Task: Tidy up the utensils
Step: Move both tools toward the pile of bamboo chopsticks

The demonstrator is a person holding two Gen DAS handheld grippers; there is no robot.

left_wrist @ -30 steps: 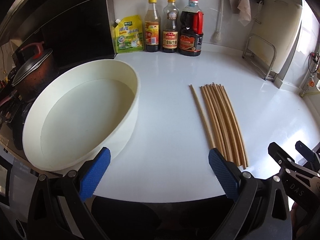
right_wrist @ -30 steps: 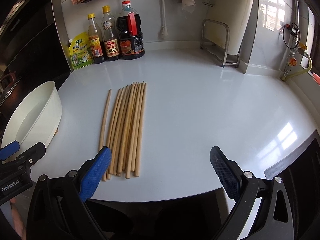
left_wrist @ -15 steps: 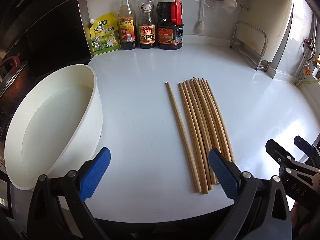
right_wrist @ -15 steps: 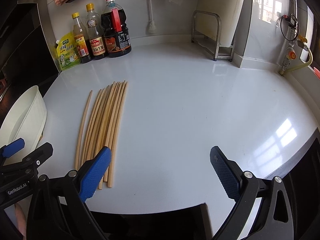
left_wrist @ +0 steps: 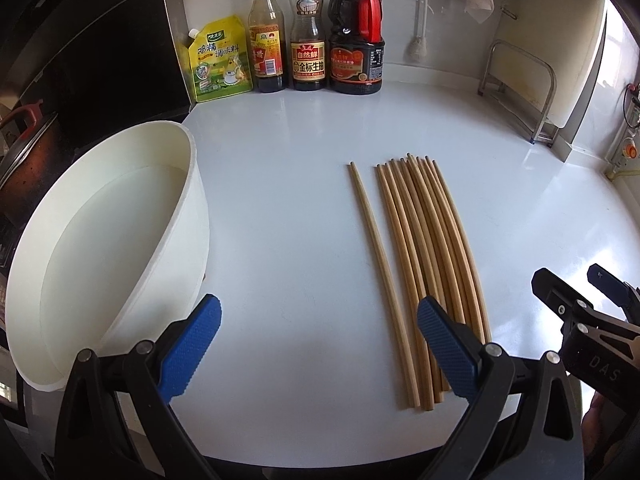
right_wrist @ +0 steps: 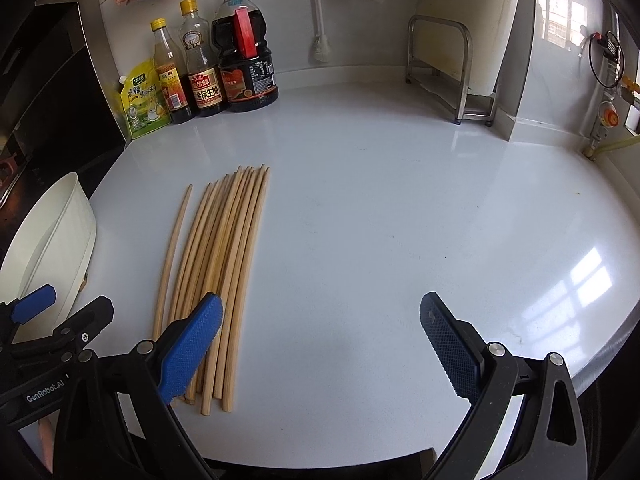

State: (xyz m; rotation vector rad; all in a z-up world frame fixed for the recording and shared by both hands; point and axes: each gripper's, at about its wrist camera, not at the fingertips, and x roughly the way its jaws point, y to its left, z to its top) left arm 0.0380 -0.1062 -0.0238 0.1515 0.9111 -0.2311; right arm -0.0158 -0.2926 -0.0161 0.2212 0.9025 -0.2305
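Observation:
Several wooden chopsticks (left_wrist: 424,264) lie side by side on the white counter (left_wrist: 288,200), tips pointing away; one chopstick (left_wrist: 380,272) lies slightly apart on their left. They also show in the right wrist view (right_wrist: 224,264). My left gripper (left_wrist: 318,344) is open and empty, hovering over the counter's near part, its right finger (left_wrist: 444,340) over the near ends of the bundle. My right gripper (right_wrist: 320,344) is open and empty, just right of the chopsticks, its left finger (right_wrist: 192,344) over their near ends.
A large white basin (left_wrist: 80,248) stands at the left, beside my left gripper. Sauce bottles (left_wrist: 308,32) and a yellow pouch (left_wrist: 220,64) line the back wall. A metal rack (right_wrist: 452,68) stands at the back right. A dark pot (left_wrist: 24,148) sits far left.
Both grippers have moved forward over the counter, closer to the chopsticks' near ends. The left view has shifted right, away from the basin. Both stay open.

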